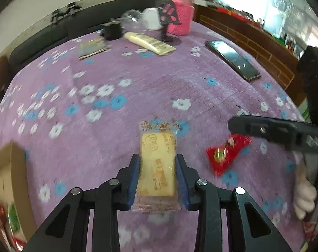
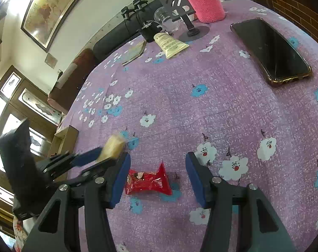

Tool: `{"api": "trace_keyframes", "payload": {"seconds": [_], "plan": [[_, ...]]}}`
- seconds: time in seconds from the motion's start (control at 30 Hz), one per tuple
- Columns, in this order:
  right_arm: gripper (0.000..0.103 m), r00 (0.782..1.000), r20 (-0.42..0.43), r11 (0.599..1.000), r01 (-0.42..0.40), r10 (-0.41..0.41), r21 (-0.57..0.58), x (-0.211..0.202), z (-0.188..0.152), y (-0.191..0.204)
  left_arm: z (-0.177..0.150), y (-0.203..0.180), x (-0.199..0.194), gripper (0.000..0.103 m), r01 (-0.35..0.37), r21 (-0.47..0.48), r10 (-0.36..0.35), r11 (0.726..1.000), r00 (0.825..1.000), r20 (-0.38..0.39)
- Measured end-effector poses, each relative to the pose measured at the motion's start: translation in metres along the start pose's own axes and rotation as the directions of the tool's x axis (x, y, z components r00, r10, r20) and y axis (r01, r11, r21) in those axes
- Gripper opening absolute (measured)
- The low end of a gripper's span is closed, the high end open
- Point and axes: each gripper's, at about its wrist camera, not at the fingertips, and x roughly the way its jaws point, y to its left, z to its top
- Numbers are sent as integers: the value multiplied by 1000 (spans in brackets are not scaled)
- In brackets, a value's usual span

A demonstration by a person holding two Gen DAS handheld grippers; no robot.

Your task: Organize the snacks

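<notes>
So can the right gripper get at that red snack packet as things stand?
Probably yes. The right gripper is open, its fingers either side of the red snack packet on the tablecloth, nothing between them. The left gripper holds the yellow biscuit packet off to the side.

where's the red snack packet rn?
The red snack packet lies flat on the purple floral tablecloth, between the open fingers of the right hand-held gripper. In the left wrist view it sits right of the yellow cracker pack.

We see a biscuit (image 1: 158, 169) between the left gripper's (image 1: 157, 163) fingers, a box (image 1: 10, 180) to its left, a candy (image 2: 148, 181) between the right gripper's (image 2: 157, 175) fingers, and a phone (image 2: 270, 51) far ahead.
</notes>
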Motion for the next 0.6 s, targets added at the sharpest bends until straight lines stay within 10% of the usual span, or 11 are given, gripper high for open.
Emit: {"api": "trace_keyframes", "payload": {"seconds": [0.6], "plan": [[62, 984, -176, 996, -54, 41, -70, -4, -43, 40, -100, 48, -98, 35, 133, -298, -83, 945, 981, 173]]}}
